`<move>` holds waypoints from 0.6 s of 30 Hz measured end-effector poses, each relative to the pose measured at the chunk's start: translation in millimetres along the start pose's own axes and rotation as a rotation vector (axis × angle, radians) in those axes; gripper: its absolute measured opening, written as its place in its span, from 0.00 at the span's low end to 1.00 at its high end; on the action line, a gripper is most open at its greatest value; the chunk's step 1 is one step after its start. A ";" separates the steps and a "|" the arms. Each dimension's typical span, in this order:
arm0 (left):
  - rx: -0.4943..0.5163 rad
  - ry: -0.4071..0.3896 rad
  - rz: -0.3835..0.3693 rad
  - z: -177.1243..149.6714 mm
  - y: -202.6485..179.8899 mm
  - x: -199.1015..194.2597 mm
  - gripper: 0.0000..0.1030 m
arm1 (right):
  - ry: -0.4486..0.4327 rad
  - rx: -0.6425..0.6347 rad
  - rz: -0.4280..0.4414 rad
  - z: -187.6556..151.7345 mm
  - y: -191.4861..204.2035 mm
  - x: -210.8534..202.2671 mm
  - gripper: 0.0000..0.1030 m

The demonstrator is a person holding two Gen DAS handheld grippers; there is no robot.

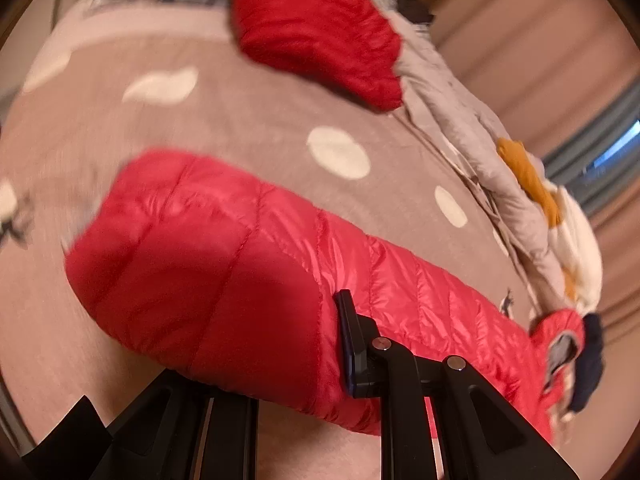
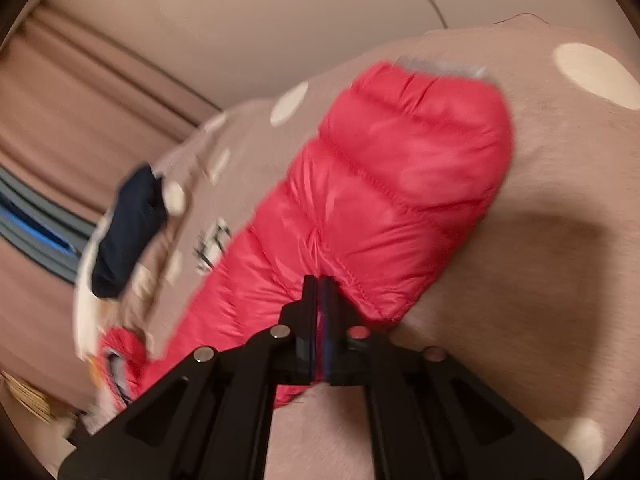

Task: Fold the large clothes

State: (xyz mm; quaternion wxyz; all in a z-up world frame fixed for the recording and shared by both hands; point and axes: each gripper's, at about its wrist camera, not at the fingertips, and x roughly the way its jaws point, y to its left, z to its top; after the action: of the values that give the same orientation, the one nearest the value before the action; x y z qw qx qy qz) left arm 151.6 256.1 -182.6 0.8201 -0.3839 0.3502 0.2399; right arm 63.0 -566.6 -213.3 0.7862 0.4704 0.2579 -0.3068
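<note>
A red quilted puffer jacket [image 1: 248,264] lies lengthwise on a brown bed cover with white dots [image 1: 240,128]. In the left wrist view one finger [image 1: 352,340] of my left gripper [image 1: 280,344] presses the jacket's near edge; the other finger is hidden under the fabric, so the gripper is closed on it. In the right wrist view my right gripper [image 2: 319,312] is shut on the jacket [image 2: 380,200], pinching its near edge, with red fabric between the pads. The jacket's far end with grey lining shows in the right wrist view [image 2: 440,68].
A second red garment [image 1: 316,28] lies at the far side of the bed. A grey and white bundle with orange patches [image 1: 500,184] runs along the right edge. A dark navy item [image 2: 128,228] sits by the bed edge. Curtains [image 2: 80,120] hang beyond.
</note>
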 end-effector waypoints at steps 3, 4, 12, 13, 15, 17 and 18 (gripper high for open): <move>0.040 -0.019 0.011 0.5 -5.7 -1.7 0.18 | -0.038 -0.049 0.044 3.1 5.5 -16.2 0.05; 0.040 -0.019 0.015 0.3 -5.7 -0.4 0.18 | -0.026 -0.065 0.051 2.7 6.6 -16.9 0.06; -0.017 0.021 0.014 -2.6 0.7 6.9 0.18 | 0.112 0.080 0.136 2.8 -23.3 7.5 0.23; -0.023 0.021 0.014 -2.5 1.6 5.5 0.18 | 0.123 0.076 0.169 5.6 -23.3 9.4 0.31; -0.032 0.015 0.021 -3.7 0.3 5.1 0.18 | 0.116 0.105 0.229 7.1 -25.2 11.1 0.45; -0.025 0.011 0.042 -5.0 -2.1 6.0 0.18 | 0.125 0.112 0.279 7.8 -24.9 12.5 0.47; -0.023 0.011 0.051 -5.8 -2.9 6.4 0.18 | 0.122 0.105 0.267 6.9 -23.8 12.1 0.47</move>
State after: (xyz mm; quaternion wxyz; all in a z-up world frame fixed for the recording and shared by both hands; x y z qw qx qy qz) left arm 155.4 250.6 -188.8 0.8073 -0.3854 0.3615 0.2628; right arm 54.8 -584.5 -232.6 0.7771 0.5590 0.2238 -0.1834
